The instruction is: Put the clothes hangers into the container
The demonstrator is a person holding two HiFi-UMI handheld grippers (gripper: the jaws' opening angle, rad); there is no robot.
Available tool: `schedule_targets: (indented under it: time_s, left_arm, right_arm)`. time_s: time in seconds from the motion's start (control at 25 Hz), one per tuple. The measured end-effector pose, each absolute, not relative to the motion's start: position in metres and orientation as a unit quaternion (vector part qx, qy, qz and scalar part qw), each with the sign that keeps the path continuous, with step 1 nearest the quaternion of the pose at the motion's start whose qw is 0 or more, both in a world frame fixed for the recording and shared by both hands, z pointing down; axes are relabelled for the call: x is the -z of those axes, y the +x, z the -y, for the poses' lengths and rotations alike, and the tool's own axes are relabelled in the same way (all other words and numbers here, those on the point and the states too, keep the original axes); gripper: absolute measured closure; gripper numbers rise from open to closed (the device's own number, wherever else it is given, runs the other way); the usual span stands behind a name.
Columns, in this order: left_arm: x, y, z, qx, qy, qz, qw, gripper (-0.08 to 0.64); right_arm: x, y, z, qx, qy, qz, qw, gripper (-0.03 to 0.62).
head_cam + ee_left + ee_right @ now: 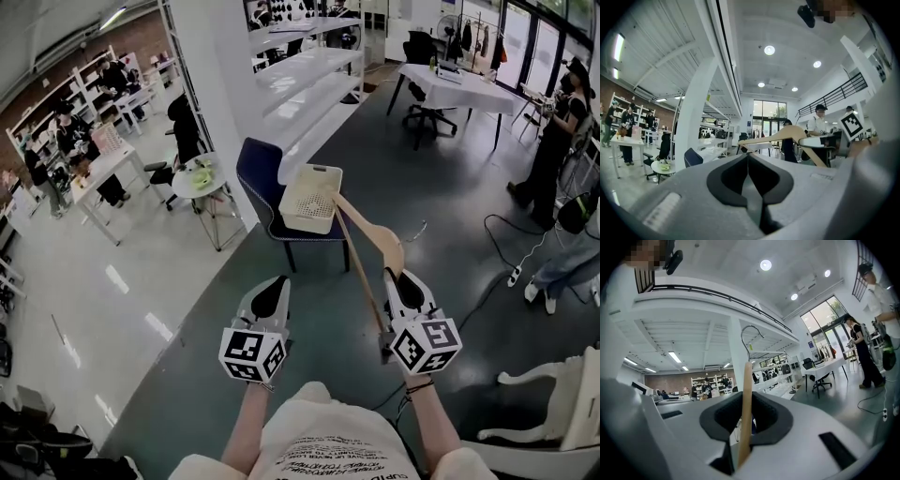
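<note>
1. Both grippers are pointing level ahead of us. We are keeping the left gripper (274, 286) closed, its jaws meeting with nothing between them.
2. We are clamping the right gripper (403, 279) on a wooden hanger (380, 241). Its jaws are pressing on the thin wood, and the hanger's metal hook is rising above them in the right gripper view.
3. The hanger is reaching forward from that gripper, out over the floor. Its far end is showing close to the right edge of the container (305, 202), and we cannot tell whether the 2 are touching.
4. The container, a white perforated basket, is sitting on the seat of a dark blue chair (258, 169) straight ahead of us, with no hanger showing in it.
5. We are standing on a dark grey floor (375, 159) that is carrying a dull sheen. It is giving way on the left to a pale glossy floor (141, 300) that is reflecting the ceiling lights.
6. A white column (220, 103) is rising just behind the chair, with long white shelves (300, 84) running back from it.
7. A small round table (199, 180) is standing left of the chair, and people are sitting at desks beyond it.
8. A white table (459, 91) is standing at the far right, a person in black (553, 141) is standing near it, and a cable with a power strip (515, 275) is trailing across the floor.
</note>
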State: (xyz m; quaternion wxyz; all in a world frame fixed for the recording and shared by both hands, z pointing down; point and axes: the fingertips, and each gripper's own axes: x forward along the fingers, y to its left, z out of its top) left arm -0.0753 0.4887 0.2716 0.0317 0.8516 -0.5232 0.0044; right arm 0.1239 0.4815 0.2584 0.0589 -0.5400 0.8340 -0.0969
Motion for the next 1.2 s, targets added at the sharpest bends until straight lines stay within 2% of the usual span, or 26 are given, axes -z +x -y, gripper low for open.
schedule_targets:
  time_s: [0.48,1.2]
  left_arm:
    - [-0.284,-0.061,-0.439,-0.011,0.851,0.523,0.043,0.537]
    - [-0.307,-0.094,-0.211,-0.029,0.856,0.511,0.076,0.536]
  right_arm:
    - [-0.267,0.132,-0.432,0.11,-0.533,-0.837,0.06,0.54]
    - [-0.299,0.111,-0.213,0.162,-0.56,-0.811,0.046,0.54]
